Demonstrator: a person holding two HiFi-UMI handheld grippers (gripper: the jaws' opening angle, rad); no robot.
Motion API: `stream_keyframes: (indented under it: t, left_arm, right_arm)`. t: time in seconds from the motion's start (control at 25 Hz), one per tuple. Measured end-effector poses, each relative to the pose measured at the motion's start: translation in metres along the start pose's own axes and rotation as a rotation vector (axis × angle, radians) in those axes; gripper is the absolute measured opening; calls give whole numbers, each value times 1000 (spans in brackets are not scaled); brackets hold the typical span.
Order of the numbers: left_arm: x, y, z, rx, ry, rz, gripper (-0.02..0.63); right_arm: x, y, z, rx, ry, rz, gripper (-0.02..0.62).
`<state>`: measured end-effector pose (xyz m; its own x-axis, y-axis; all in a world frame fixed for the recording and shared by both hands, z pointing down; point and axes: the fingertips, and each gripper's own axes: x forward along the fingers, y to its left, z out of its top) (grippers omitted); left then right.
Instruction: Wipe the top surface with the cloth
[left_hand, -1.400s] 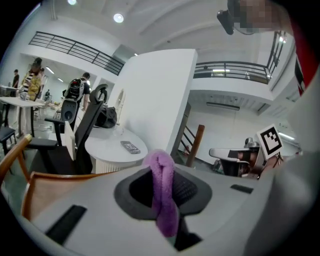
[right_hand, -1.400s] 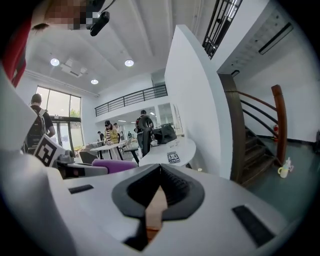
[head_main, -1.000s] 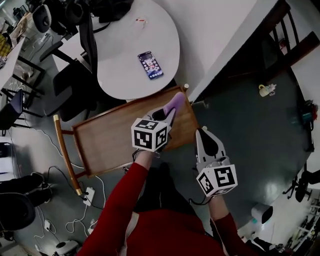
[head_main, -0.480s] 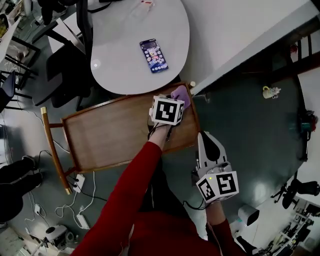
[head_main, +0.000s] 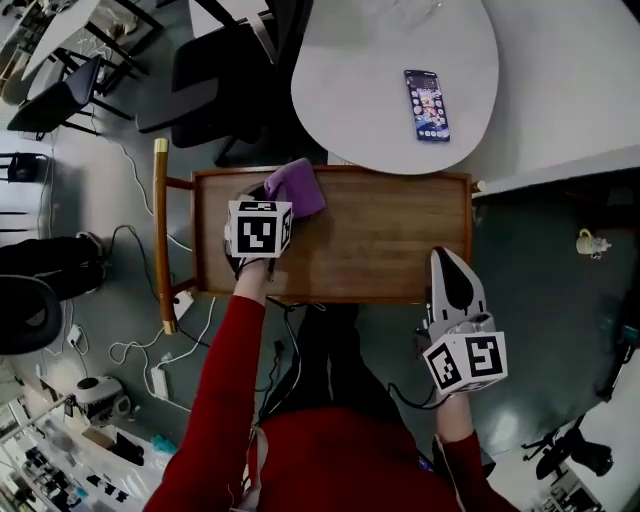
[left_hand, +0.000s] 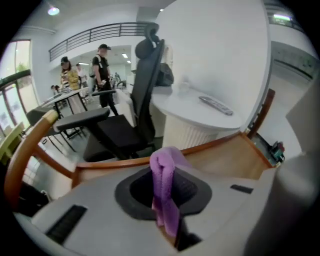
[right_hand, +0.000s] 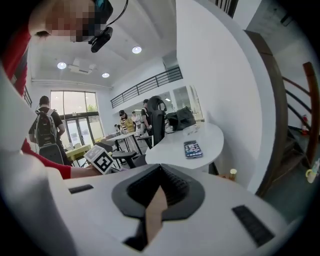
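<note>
The left gripper (left_hand: 164, 172) has its fingers (left_hand: 192, 189) clamped on a purple cloth (left_hand: 163, 192). A fold of the cloth stands up between the dark pads and bulges over their tips. Its lower end disappears into the shadowed gap, so how far down it reaches cannot be seen.

From the head view these fingers are hidden beneath the gripper's marker cube, and only a bunch of cloth shows beyond it. The bunch lies over the wooden tabletop (head_main: 385, 240), close to the far edge and toward the far left corner. No view shows whether the cloth presses on the wood.

The right gripper (right_hand: 159, 172) has its fingers (right_hand: 142, 190) together at the tips and holds nothing. A thin tan sliver shows through the slit beneath the tips. In the head view this gripper is well apart from the cloth, and its tips reach just over the near edge of the tabletop by the near right corner. Whether they touch the wood cannot be told.

Beyond the far edge stands a white round table (head_main: 360, 90) with a phone (head_main: 427, 104) lying flat on it. A black office chair (left_hand: 135, 115) stands past the far left corner.
</note>
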<state>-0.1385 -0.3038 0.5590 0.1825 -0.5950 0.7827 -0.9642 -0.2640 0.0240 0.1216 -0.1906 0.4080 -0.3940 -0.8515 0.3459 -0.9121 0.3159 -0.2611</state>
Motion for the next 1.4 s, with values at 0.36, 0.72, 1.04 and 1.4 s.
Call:
stream_keyframes:
  t: [0.36, 0.72, 1.04, 1.4]
  left_arm:
    - [-45, 120, -45, 14, 38, 337, 54]
    - [-74, -112, 36, 73, -201, -261, 52]
    - [-38, -352, 21, 203, -33, -666, 52]
    - [3, -271, 2, 213, 36, -423, 52]
  right_arm:
    - [18, 27, -1, -23, 17, 65, 12]
    - [-45, -21, 2, 39, -53, -168, 12]
    - [-132, -60, -5, 95, -119, -387, 12]
    - [-112, -53, -5, 79, -78, -280, 12]
